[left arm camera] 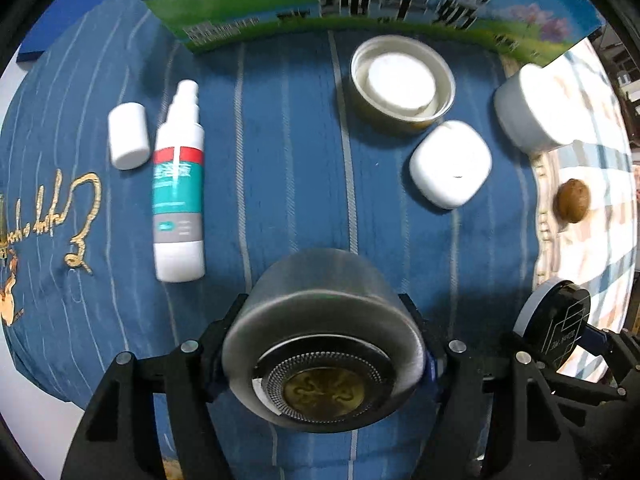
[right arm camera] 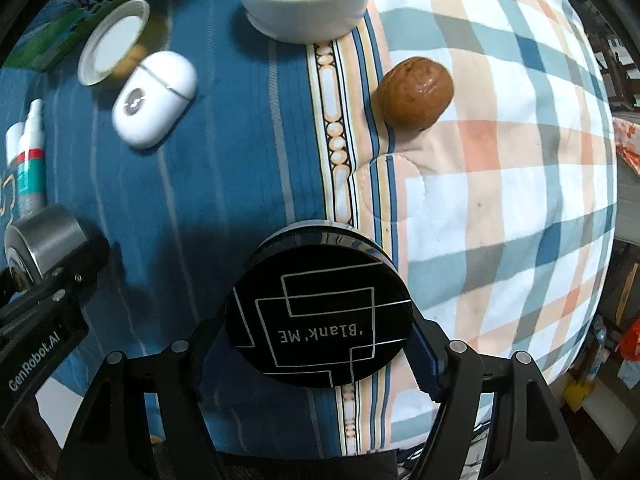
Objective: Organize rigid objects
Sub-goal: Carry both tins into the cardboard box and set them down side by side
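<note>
My left gripper (left arm camera: 324,332) is shut on a silver cylindrical shaver (left arm camera: 320,320) with a gold foil head, held above the blue striped cloth (left arm camera: 280,160). My right gripper (right arm camera: 320,332) is shut on a black round compact (right arm camera: 320,316) marked "Blank ME", held over the cloth's edge. The shaver (right arm camera: 44,240) shows at the left of the right wrist view, and the compact (left arm camera: 556,324) at the right of the left wrist view. On the cloth lie a spray bottle (left arm camera: 178,188), its white cap (left arm camera: 128,136), a white earbud case (left arm camera: 450,164) and an open gold-rimmed jar lid (left arm camera: 402,82).
A white jar (left arm camera: 532,108) stands at the cloth's right edge. A brown walnut (right arm camera: 416,94) lies on the checked bedsheet (right arm camera: 500,180). A printed carton (left arm camera: 360,4) lies along the far side.
</note>
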A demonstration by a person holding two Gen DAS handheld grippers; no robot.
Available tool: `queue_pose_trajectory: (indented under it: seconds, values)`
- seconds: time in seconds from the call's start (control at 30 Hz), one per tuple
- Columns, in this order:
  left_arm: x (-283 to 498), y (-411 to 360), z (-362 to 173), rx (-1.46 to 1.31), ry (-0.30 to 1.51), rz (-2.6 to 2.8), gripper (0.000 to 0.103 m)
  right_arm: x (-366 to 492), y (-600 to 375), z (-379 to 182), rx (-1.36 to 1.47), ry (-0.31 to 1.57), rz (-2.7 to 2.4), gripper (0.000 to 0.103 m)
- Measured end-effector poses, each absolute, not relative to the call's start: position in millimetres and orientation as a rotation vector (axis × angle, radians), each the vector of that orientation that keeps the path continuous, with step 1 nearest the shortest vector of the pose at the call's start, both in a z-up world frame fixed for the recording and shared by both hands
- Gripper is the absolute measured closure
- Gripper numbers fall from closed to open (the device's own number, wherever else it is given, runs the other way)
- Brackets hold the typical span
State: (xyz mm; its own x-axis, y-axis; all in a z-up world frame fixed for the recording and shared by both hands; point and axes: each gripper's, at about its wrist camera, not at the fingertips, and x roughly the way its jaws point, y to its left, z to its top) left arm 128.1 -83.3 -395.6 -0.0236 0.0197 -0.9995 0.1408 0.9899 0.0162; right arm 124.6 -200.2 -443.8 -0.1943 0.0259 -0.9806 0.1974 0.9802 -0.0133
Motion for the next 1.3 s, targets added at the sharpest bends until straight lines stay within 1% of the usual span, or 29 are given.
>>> queue_pose_trajectory:
  seconds: [0.17, 0.27, 0.3, 0.43, 0.57, 0.67, 0.73, 0.97, 1.13, 1.3]
  values:
    - [119.2, -87.7, -357.7, 0.112, 1.536, -0.133, 0.034, 116.5, -195.8, -418.4, 0.153, 1.72, -0.132, 0.027]
    - [112.5, -88.8, -322.2, 0.095, 1.489, -0.165, 0.034, 112.2, -192.7, -397.7, 0.158, 1.684, -0.114, 0.027]
    - [117.3, -78.3, -301.2, 0.09, 1.478, -0.175, 0.034, 110.5, -192.1, -387.6, 0.165, 1.666, -0.105, 0.027]
    - [129.1, -71.9, -250.0, 0.072, 1.413, -0.216, 0.034, 107.9, -199.0, -349.2, 0.2, 1.596, -0.078, 0.027]
    - [151.6, -62.9, -215.2, 0.063, 1.353, -0.246, 0.034, 109.0, -201.7, -302.4, 0.221, 1.515, -0.06, 0.027]
    - [162.4, -53.9, -199.7, 0.054, 1.317, -0.252, 0.034, 122.7, -200.2, -260.0, 0.223, 1.462, -0.045, 0.027]
    - [172.6, -54.8, -194.3, 0.052, 1.302, -0.251, 0.034, 132.1, -198.1, -242.8, 0.234, 1.429, -0.031, 0.027]
    - [225.1, -57.9, -176.6, -0.005, 1.278, -0.221, 0.034, 172.2, -196.6, -199.9, 0.225, 1.346, 0.043, 0.027]
    - [275.1, -63.4, -173.6, -0.025, 1.277, -0.2, 0.034, 220.4, -204.1, -188.1, 0.203, 1.313, 0.083, 0.026]
    - [327.5, -70.0, -191.0, -0.029, 1.314, -0.191, 0.034, 271.2, -215.1, -190.2, 0.173, 1.304, 0.094, 0.027]
